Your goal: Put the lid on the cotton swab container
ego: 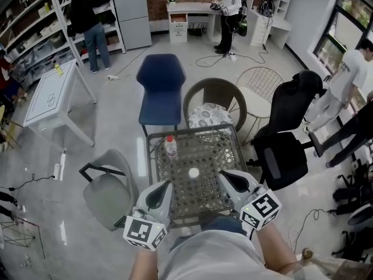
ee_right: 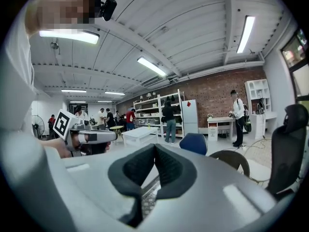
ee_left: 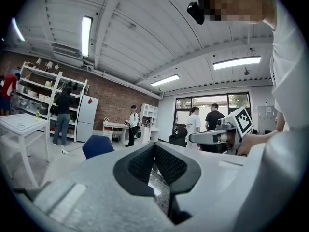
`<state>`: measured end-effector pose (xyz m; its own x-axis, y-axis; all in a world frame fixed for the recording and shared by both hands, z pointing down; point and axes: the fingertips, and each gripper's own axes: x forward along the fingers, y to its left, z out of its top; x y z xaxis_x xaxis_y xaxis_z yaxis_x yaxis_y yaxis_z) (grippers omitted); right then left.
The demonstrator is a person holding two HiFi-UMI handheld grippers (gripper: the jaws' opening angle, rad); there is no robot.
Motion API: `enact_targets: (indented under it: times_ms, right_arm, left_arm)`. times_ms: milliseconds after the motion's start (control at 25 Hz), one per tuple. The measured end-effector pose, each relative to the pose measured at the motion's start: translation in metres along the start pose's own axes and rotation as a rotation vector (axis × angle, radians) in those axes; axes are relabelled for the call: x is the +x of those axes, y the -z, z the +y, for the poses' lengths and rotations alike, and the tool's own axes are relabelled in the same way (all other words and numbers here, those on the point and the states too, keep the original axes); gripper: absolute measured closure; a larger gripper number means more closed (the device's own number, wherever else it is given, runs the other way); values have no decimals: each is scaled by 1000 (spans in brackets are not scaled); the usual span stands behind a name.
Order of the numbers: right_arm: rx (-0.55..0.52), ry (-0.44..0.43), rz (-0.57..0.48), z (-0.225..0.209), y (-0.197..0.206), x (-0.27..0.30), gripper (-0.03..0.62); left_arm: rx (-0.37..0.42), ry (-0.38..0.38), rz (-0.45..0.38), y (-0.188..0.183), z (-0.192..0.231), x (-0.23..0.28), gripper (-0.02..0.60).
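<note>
L tongs [ego: 165, 186] & R tongs [ego: 224, 177] both clenched, empty, held over near tabletop [ego: 224, 150] edge. Cotton swab container [ego: 193, 172] stood mid-tabletop, white top showing; lid prob. on, task looked done.

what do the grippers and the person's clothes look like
The left gripper and right gripper are alike: pale grey shells, black ribbed linings on the fingers, a cube with black-and-white square markers behind. The person wears a pale top.
</note>
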<state>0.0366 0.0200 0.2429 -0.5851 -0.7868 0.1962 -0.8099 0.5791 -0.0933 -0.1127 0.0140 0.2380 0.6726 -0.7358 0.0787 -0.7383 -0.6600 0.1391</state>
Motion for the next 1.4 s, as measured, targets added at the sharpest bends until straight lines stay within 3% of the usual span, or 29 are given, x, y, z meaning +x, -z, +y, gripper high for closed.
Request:
enact_targets:
  times_ms: [560, 1400]
  right_arm:
    - [-39, 28, -54, 19, -8, -13, 591]
    - [-44, 58, -14, 17, 7, -26, 591]
  left_arm:
    - [37, -4, -20, -4, -2, -19, 573]
    - [30, 18, -1, 6, -6, -15, 573]
